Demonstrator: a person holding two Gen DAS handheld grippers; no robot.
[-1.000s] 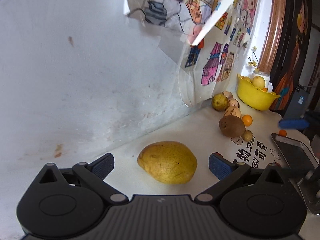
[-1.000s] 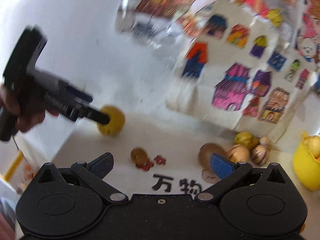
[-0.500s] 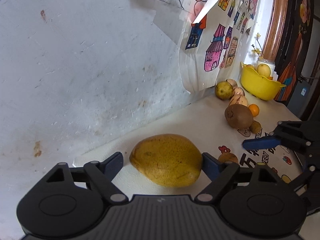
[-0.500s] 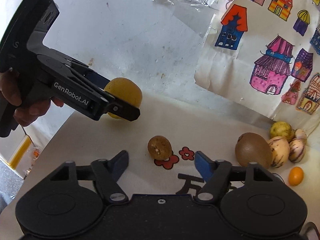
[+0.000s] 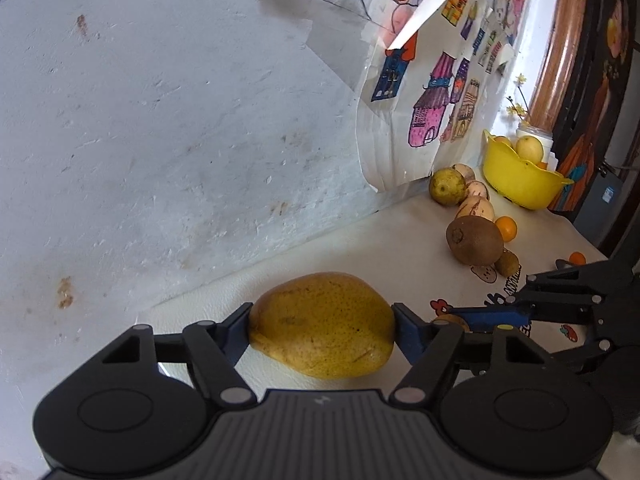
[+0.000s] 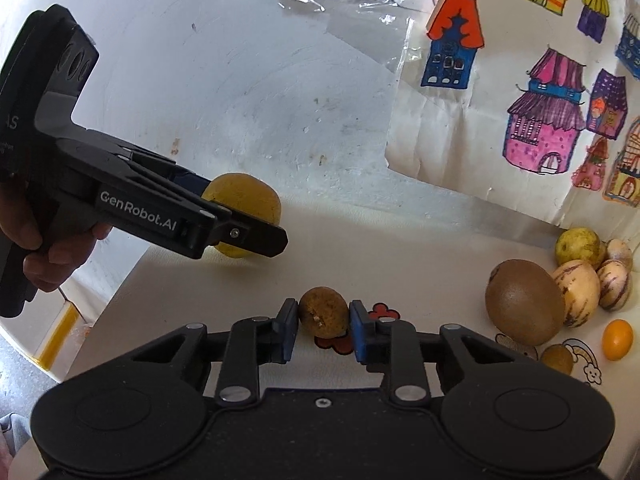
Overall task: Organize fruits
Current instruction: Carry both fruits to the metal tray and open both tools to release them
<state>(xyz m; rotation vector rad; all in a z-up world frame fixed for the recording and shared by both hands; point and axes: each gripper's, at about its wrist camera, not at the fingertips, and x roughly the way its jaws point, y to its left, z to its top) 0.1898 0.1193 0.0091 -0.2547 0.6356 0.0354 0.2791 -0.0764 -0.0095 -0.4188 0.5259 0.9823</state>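
Observation:
A large yellow speckled pear lies on the white table next to the wall. My left gripper has a blue pad pressed against each end of it, and its jaws are closing. In the right wrist view the same pear shows behind the left gripper's black finger. My right gripper is shut on a small round brown fruit resting on the printed tablecloth. From the left wrist view the right gripper reaches in from the right.
A kiwi, striped pale melons, a green-yellow fruit, a kumquat and another small brown fruit cluster at the right. A yellow bowl holding fruit stands farther back. A hand holds the left gripper. The wall is close behind.
Both grippers moved forward and down and their jaws closed. The left one closed onto the yellow pear. The right one closed onto the small brown fruit.

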